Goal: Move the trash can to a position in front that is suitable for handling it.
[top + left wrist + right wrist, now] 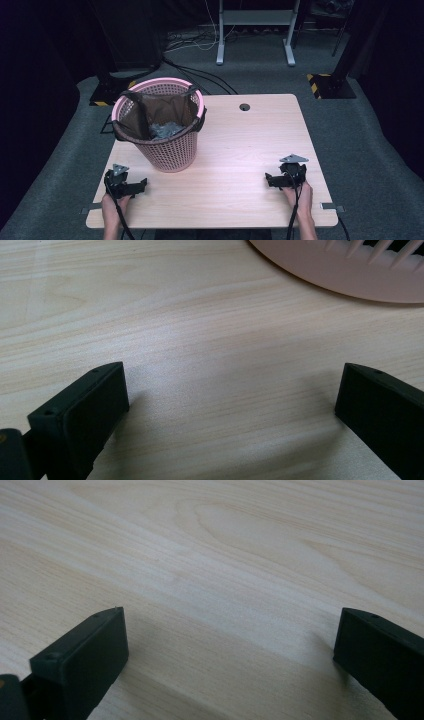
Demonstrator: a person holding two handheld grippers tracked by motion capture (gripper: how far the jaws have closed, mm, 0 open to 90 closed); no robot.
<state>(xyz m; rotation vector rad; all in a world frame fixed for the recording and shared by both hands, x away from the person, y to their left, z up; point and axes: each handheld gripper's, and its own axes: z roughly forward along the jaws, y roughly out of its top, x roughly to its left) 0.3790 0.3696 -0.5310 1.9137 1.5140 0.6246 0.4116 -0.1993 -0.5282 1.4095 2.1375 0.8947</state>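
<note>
pale wood table (240,150) stands on grey carpet in a dark room. from above, one pink basket (162,125) sits at the table's left, lined with a brown bag (165,107) (something grey and crumpled lies at the bottom). one left gripper (131,187) rests just before the basket, one right gripper (272,180) well apart at the right edge. the left gripper view catches the basket's base (350,275) ahead; the right gripper view has bare wood (225,555). both sets of jaws gape wide, holding nothing.

Two black grippers, left gripper (142,185) and right gripper (268,179), grey three-cornered plates, black trailing cables.
</note>
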